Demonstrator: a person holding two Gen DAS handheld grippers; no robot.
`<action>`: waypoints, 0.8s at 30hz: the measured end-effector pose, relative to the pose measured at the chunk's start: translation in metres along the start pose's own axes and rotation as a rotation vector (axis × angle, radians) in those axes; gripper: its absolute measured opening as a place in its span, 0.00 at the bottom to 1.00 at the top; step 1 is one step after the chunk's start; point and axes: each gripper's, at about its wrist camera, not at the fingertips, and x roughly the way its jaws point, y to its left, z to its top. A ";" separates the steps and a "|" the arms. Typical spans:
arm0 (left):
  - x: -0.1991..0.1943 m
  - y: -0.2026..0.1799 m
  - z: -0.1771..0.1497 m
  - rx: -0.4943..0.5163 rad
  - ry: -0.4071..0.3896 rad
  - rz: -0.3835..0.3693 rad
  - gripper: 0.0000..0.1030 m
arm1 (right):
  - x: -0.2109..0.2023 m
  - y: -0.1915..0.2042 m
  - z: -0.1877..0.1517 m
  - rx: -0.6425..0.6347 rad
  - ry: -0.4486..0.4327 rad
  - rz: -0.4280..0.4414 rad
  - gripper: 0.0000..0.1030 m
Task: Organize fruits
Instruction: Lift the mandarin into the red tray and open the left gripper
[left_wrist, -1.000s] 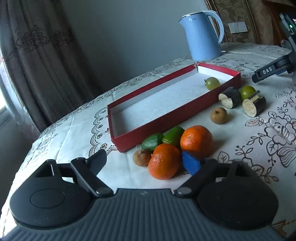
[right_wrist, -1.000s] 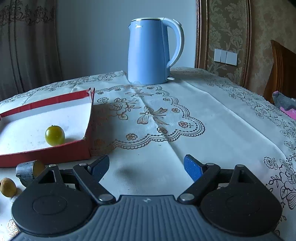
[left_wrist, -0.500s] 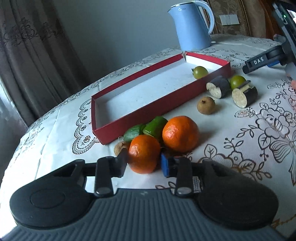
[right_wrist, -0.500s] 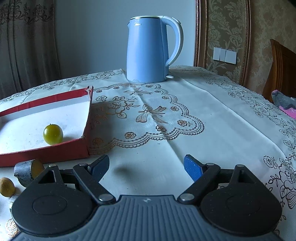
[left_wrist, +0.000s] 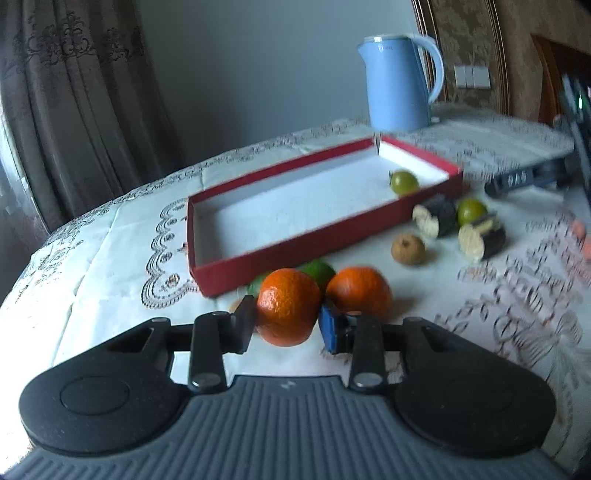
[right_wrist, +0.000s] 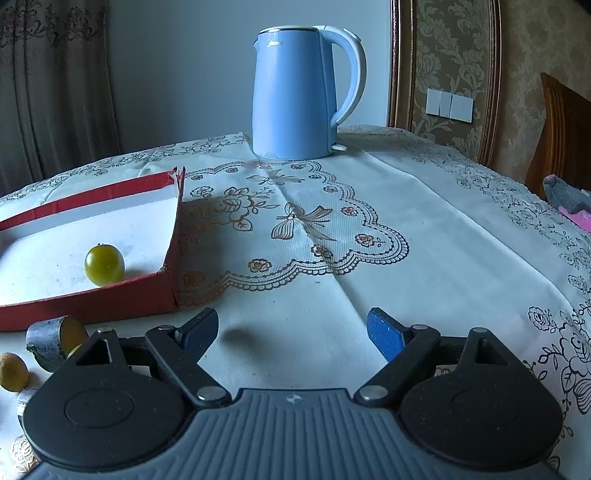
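Note:
My left gripper (left_wrist: 288, 321) is shut on an orange (left_wrist: 288, 304) and holds it just above the tablecloth, in front of the red tray (left_wrist: 295, 251). A second orange (left_wrist: 360, 290) and green fruit (left_wrist: 317, 269) lie behind it. One small green fruit (left_wrist: 404, 181) lies inside the tray, also in the right wrist view (right_wrist: 104, 264). Another green fruit (left_wrist: 471, 211), a brown fruit (left_wrist: 407, 249) and two eggplant pieces (left_wrist: 432, 219) lie right of the tray. My right gripper (right_wrist: 293, 332) is open and empty over bare tablecloth.
A blue kettle (right_wrist: 299, 96) stands at the back of the table behind the tray (right_wrist: 85, 302). The right gripper's body (left_wrist: 524, 179) shows at the far right of the left wrist view. An eggplant piece (right_wrist: 55, 341) and brown fruit (right_wrist: 13, 371) lie at the right wrist view's left edge.
My left gripper closed on the near orange and has lifted it slightly, swinging toward the tray. The right gripper has barely moved.

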 end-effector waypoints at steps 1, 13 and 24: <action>-0.001 0.003 0.004 -0.010 -0.006 -0.011 0.32 | 0.001 0.000 0.000 0.002 0.002 0.001 0.85; 0.028 0.025 0.051 -0.128 -0.032 0.009 0.32 | 0.003 -0.003 -0.001 0.018 0.014 -0.011 0.86; 0.088 0.046 0.077 -0.243 0.040 0.052 0.32 | 0.002 -0.004 -0.001 0.023 0.009 -0.012 0.97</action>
